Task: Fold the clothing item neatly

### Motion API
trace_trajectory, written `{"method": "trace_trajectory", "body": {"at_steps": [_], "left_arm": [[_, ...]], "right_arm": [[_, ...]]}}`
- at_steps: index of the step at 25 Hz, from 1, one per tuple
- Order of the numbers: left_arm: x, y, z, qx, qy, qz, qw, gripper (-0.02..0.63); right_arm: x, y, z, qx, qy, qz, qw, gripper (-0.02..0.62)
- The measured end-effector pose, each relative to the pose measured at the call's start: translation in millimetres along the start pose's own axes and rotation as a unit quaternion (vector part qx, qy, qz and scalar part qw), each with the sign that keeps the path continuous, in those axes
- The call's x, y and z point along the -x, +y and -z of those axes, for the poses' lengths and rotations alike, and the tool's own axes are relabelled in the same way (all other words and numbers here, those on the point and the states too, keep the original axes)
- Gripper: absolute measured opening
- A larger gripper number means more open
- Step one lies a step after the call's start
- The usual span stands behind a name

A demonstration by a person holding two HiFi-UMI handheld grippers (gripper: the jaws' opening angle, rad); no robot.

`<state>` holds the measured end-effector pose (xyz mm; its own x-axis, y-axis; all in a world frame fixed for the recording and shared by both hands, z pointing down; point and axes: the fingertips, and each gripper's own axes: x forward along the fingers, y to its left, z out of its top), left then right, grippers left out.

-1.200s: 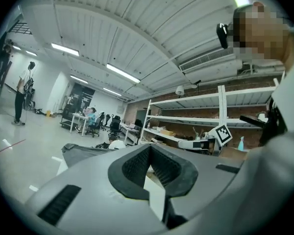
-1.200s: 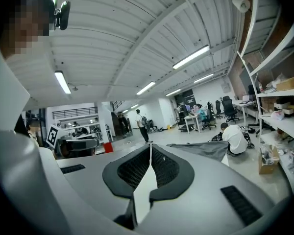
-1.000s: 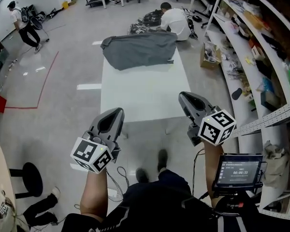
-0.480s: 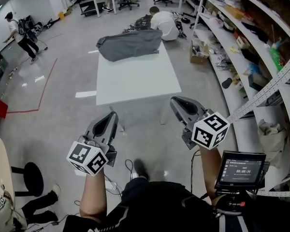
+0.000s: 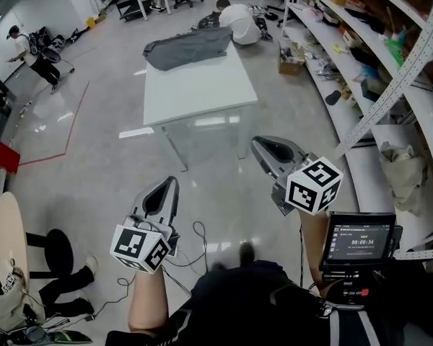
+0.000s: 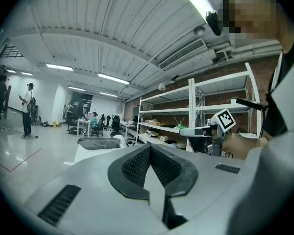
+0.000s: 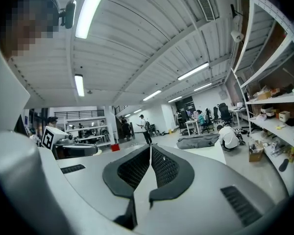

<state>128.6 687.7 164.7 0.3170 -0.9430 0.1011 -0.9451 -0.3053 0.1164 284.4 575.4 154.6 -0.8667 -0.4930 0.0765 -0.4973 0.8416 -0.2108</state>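
Observation:
A grey garment [image 5: 187,47] lies bunched on the far end of a white table [image 5: 198,92]; it also shows small in the left gripper view as the grey garment [image 6: 97,143] and in the right gripper view as the grey garment [image 7: 198,141]. Both grippers are held level over the floor, well short of the table. My left gripper [image 5: 164,189] is shut with nothing in it. My right gripper [image 5: 268,147] is shut and holds nothing either.
Metal shelving [image 5: 390,71] full of items runs along the right. A person in white [image 5: 239,14] crouches behind the table; another person [image 5: 35,52] stands far left. A round stool [image 5: 56,251] and cables [image 5: 195,236] are on the floor near my feet. A small screen [image 5: 361,238] hangs at my right.
The table and garment have shrunk toward the top of the head view as I backed away from them. Both grippers stayed shut and moved back with me.

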Motion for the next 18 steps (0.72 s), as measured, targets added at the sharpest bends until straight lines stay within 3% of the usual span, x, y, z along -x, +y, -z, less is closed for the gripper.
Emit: {"method": "trace_trajectory", "body": {"at_steps": [8,12,18], "left_arm": [[81,-17,22,0.007,0.001,0.035,0.9994,0.002],[97,-36,32,0.029,0.0,0.059,0.9979,0.002],[122,-58,-1,0.055,-0.051,0.034,0.9966,0.001]], "right_arm": [[38,86,14,0.021,-0.004,0.03,0.999,0.017],[60,99,28,0.01,0.003,0.042,0.999,0.017],[88,126,24,0.029,0.003,0.021,0.999,0.017]]}}
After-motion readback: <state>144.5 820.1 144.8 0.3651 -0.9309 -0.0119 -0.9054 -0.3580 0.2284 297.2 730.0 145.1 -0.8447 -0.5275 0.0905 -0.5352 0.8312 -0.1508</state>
